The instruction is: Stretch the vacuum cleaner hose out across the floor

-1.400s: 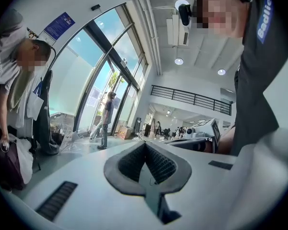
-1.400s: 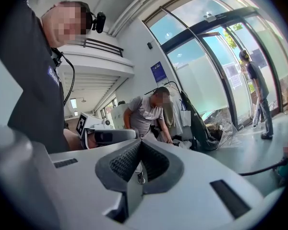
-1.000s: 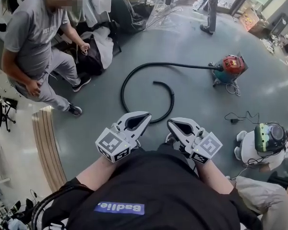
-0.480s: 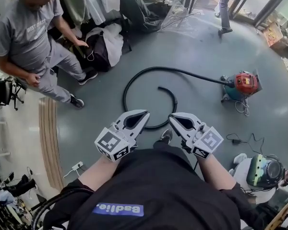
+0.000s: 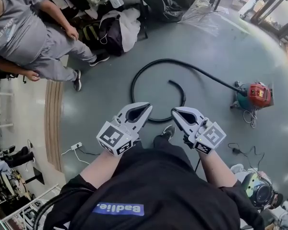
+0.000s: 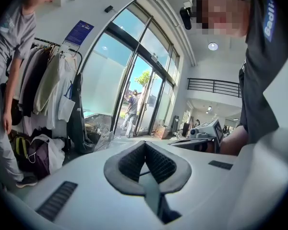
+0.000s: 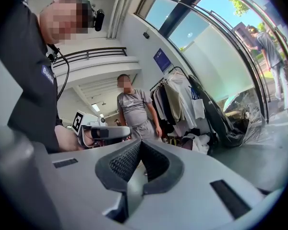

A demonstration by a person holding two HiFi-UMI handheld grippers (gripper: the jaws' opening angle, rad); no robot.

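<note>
Grey polished floor [image 5: 211, 47] of a bright hall, with glass doors and clothes and bags heaped along the far side. I carry both tools low in front of my chest. My left hand-held gripper [image 5: 145, 108] is clenched on nothing, pads pressed together. My right hand-held gripper [image 5: 175, 113] is the same, closed and empty.

Just beyond their tips lies the hose [image 5: 133, 87], black and thin, curled in a spiral on the floor. Its free end [image 5: 171, 82] is tucked inside the ring. The outer run goes fairly straight to the red vacuum cleaner [image 5: 257, 95] at the right.

I judge the hose light and bendy but springy, so it will likely want to keep its curl and creep back once let go. Being round and smooth-looking, it may twist or slide in the pads. I would open a gripper and take it just behind the free end, squarely across. Then I would draw that end away from the vacuum cleaner, gently, since the machine looks likely to roll or tip if tugged. A person [image 5: 24, 32] crouches at the left, well apart from the loop.
</note>
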